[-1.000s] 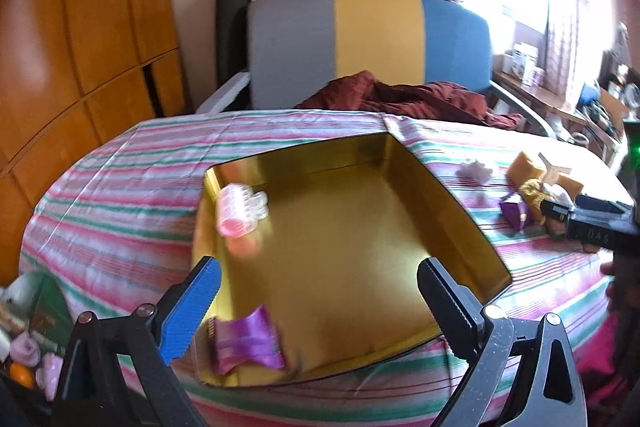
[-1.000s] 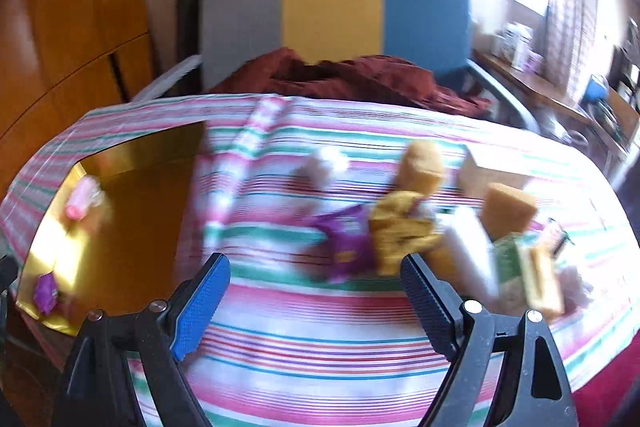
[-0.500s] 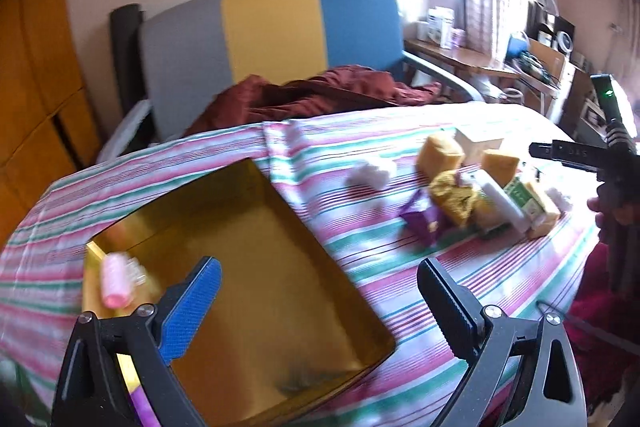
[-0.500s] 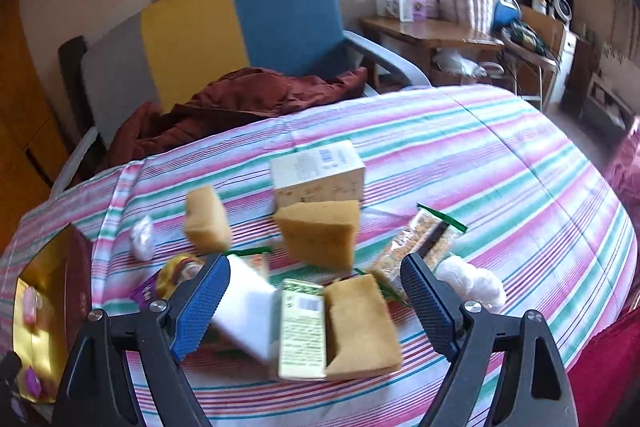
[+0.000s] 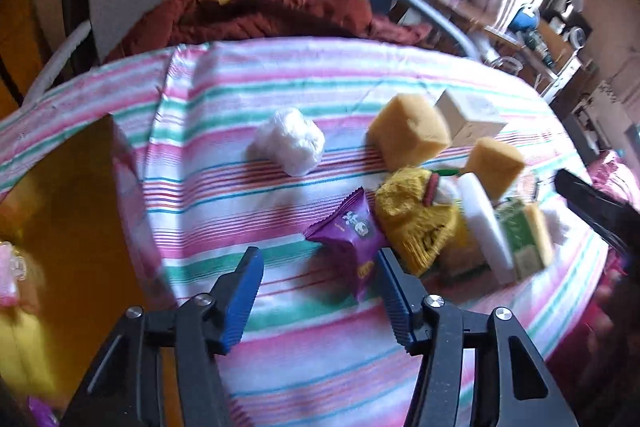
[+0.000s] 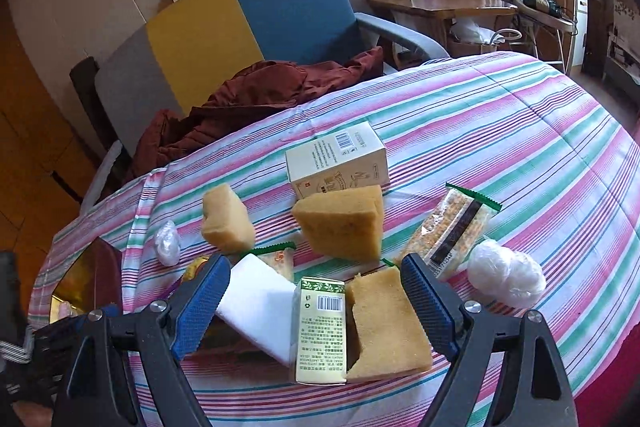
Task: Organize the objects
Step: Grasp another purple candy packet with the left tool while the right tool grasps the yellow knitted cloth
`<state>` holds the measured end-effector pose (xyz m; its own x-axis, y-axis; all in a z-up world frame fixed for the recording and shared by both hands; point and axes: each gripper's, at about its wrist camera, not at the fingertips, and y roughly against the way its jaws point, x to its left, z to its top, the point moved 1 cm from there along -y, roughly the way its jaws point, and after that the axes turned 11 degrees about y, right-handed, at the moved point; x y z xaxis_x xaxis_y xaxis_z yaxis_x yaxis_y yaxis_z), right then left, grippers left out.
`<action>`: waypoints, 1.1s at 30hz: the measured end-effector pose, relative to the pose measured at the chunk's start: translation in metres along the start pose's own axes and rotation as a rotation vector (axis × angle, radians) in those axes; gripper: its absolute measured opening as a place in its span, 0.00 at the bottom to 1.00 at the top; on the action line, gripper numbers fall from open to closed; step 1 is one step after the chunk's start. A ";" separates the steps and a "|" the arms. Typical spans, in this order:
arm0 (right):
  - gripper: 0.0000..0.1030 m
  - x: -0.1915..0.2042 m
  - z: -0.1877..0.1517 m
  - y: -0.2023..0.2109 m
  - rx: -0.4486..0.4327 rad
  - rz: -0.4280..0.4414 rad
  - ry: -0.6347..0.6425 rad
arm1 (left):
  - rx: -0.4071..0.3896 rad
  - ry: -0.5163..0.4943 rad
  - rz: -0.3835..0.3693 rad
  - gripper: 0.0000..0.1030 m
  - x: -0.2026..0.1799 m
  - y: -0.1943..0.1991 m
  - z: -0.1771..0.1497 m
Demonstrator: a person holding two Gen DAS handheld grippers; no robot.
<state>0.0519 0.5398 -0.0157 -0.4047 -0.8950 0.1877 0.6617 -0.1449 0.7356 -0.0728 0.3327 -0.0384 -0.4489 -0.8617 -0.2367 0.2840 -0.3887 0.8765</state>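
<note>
My left tool (image 5: 318,277), jaws just narrowing, spread around the purple snack packet (image 5: 352,241); right tool (image 6: 316,285) spread. Gold box (image 5: 60,227) at nine o'clock holds little; most remains.

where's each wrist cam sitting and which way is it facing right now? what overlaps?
Left wrist: behind the left gripper, looking down across the striped table at the purple packet and gold tray; jaws have just been closing, not gripping.
Right wrist: behind the right gripper, jaws open, over the white block, green box and sponge; the left gripper's body at bottom left.
Shared: chair, the cream box, sponges.
</note>
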 end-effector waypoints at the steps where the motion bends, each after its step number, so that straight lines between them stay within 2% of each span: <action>1: 0.86 0.000 0.000 0.000 0.002 0.007 -0.002 | 0.016 0.007 -0.002 0.56 -0.001 -0.008 0.000; 3: 0.86 0.000 0.000 -0.001 0.005 0.017 -0.006 | 0.050 0.041 -0.006 0.56 -0.004 -0.024 0.003; 6: 0.86 0.000 0.000 -0.001 0.008 0.029 -0.009 | 0.053 0.075 -0.023 0.61 -0.007 -0.037 0.007; 12: 0.86 0.000 -0.001 -0.002 0.012 0.033 -0.016 | 0.048 0.063 -0.005 0.63 -0.020 -0.055 0.011; 14: 0.86 0.000 -0.001 -0.002 0.013 0.033 -0.016 | 0.026 0.030 0.003 0.56 -0.023 -0.055 0.011; 16: 0.86 0.001 -0.001 -0.002 0.013 0.039 -0.012 | 0.021 0.019 -0.012 0.44 -0.021 -0.052 0.009; 18: 0.86 0.004 -0.002 -0.001 0.010 0.045 0.005 | 0.025 0.022 -0.030 0.44 -0.015 -0.047 0.006; 23: 0.85 0.026 -0.003 0.000 0.009 0.052 0.108 | -0.022 -0.020 -0.044 0.43 -0.008 -0.026 -0.006; 27: 0.79 0.052 0.000 -0.005 0.036 0.094 0.212 | -0.089 -0.039 -0.070 0.43 -0.004 0.008 -0.015; 33: 0.78 0.112 0.012 -0.041 0.122 0.099 0.463 | -0.148 -0.032 -0.088 0.43 0.021 0.049 -0.027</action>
<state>-0.0285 0.4504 -0.0168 -0.0020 -0.9996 -0.0285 0.5925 -0.0242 0.8052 -0.0456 0.2870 -0.0114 -0.5040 -0.8122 -0.2940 0.3627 -0.5079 0.7814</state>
